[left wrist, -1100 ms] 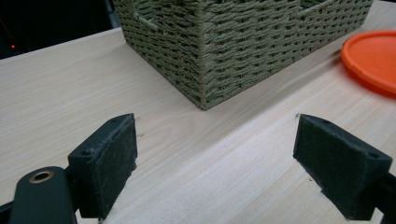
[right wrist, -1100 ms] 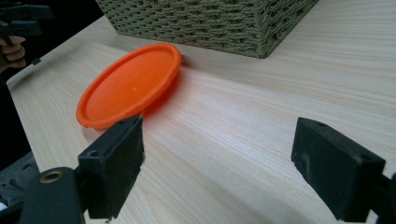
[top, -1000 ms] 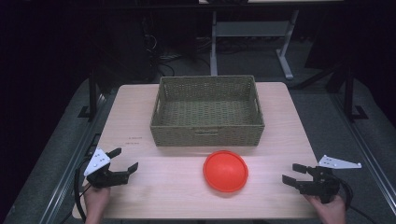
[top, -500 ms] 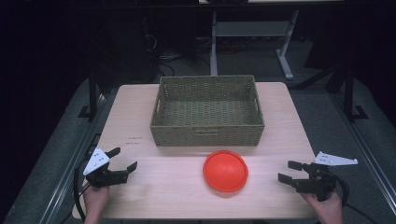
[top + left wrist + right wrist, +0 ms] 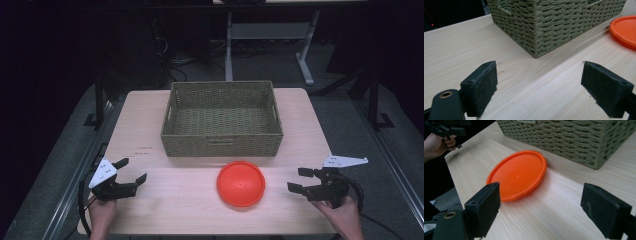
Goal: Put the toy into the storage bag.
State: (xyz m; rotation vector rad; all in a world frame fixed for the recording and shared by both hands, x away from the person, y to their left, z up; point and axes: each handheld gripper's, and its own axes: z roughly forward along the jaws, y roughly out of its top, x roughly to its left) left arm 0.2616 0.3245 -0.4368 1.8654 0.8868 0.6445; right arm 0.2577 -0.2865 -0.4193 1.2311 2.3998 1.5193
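Observation:
An orange round disc (image 5: 240, 183) lies flat on the wooden table (image 5: 175, 200), just in front of a woven olive basket (image 5: 222, 119). My right gripper (image 5: 302, 180) is to the disc's right, open and empty, jaws pointing at the disc (image 5: 519, 173). My left gripper (image 5: 131, 171) sits at the front left corner, open and empty, aimed toward the basket corner (image 5: 536, 27). In the left gripper view the disc's edge (image 5: 624, 30) shows at the right. The basket looks empty inside.
Dark floor and a metal stand (image 5: 270, 35) lie beyond the table's far edge. In the right gripper view, the other hand (image 5: 437, 143) with its gripper is at the upper left. Bare tabletop lies between the two grippers in front of the disc.
My right gripper has shifted slightly left and forward, toward the disc. The left gripper, disc and basket have stayed where they were.

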